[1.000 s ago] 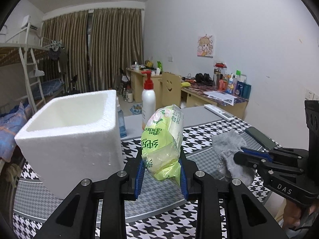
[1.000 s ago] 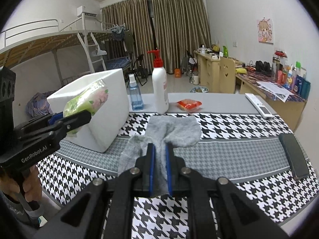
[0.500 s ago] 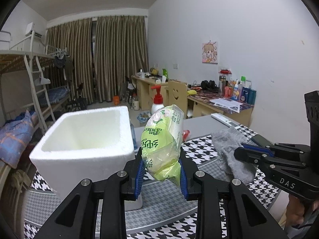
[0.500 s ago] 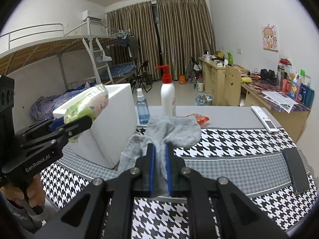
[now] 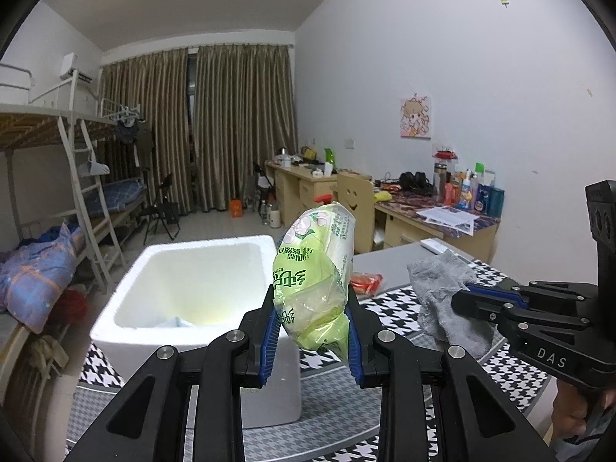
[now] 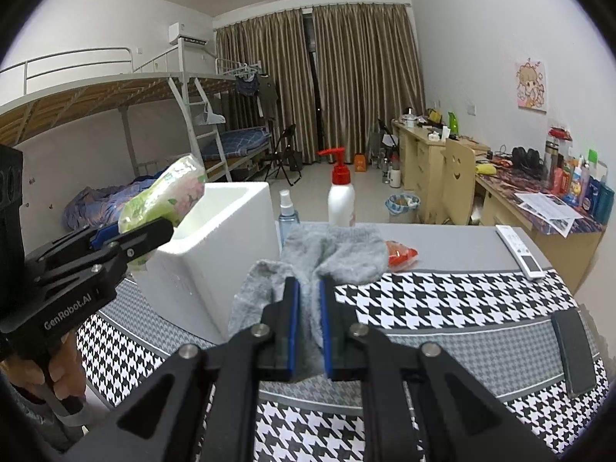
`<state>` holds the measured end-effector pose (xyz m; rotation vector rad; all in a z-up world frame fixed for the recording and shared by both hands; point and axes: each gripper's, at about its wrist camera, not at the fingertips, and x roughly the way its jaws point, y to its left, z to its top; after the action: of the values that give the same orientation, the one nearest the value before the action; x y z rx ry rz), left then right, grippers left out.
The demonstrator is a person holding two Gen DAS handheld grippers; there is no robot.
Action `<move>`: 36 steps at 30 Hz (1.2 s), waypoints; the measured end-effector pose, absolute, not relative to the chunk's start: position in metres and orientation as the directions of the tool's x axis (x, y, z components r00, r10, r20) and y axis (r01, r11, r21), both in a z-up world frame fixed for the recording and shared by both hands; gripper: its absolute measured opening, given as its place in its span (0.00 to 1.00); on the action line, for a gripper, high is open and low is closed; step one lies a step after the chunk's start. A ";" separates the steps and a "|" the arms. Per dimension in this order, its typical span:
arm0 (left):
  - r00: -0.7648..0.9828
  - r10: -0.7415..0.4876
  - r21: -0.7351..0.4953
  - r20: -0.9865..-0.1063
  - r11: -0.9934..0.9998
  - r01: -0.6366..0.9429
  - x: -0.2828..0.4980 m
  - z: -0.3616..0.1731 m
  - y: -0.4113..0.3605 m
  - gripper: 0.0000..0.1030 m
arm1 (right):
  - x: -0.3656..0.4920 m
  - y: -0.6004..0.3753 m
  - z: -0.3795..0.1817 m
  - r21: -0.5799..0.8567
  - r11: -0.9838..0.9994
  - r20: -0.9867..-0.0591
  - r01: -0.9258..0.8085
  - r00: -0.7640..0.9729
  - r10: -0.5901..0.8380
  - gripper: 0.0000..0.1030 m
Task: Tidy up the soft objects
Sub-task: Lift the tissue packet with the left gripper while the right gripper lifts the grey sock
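Left tool clenches the light, crinkly green tissue pack low, foam box at ten o'clock; right tool pinches the limp grey sock mid-length above the surface.

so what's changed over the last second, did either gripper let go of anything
No. Both grippers have risen: the foam box now shows its inside from above in the left wrist view, and the table sits lower in both. The left gripper stays clamped on the green pack, the right gripper on the grey cloth. Bottles, red packet, remote and phone have not moved.
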<state>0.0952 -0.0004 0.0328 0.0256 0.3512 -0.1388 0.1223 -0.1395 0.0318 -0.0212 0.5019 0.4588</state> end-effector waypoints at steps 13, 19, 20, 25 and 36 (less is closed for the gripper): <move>0.949 -0.102 0.006 -0.299 0.994 0.109 0.095 0.054 0.018 0.31 | 0.128 -0.127 0.048 0.082 0.896 -0.449 -0.437 0.786 0.425 0.13; 0.956 -0.060 0.021 -0.288 0.997 0.069 0.099 0.057 0.024 0.31 | 0.137 -0.120 0.054 0.089 0.892 -0.441 -0.444 0.785 0.434 0.13; 0.956 -0.056 0.022 -0.288 0.998 0.065 0.099 0.057 0.025 0.31 | 0.138 -0.118 0.054 0.090 0.891 -0.442 -0.446 0.784 0.437 0.13; 0.958 -0.017 0.030 -0.287 0.999 0.026 0.102 0.058 0.030 0.31 | 0.142 -0.107 0.056 0.085 0.883 -0.449 -0.462 0.773 0.448 0.13; 0.953 0.028 0.036 -0.302 0.999 -0.018 0.111 0.058 0.037 0.31 | 0.146 -0.087 0.062 0.082 0.856 -0.447 -0.510 0.749 0.489 0.13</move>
<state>0.1106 0.0368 0.0579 0.0332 0.3077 0.0236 0.1457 -0.0868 0.0618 -0.0464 0.4750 0.5460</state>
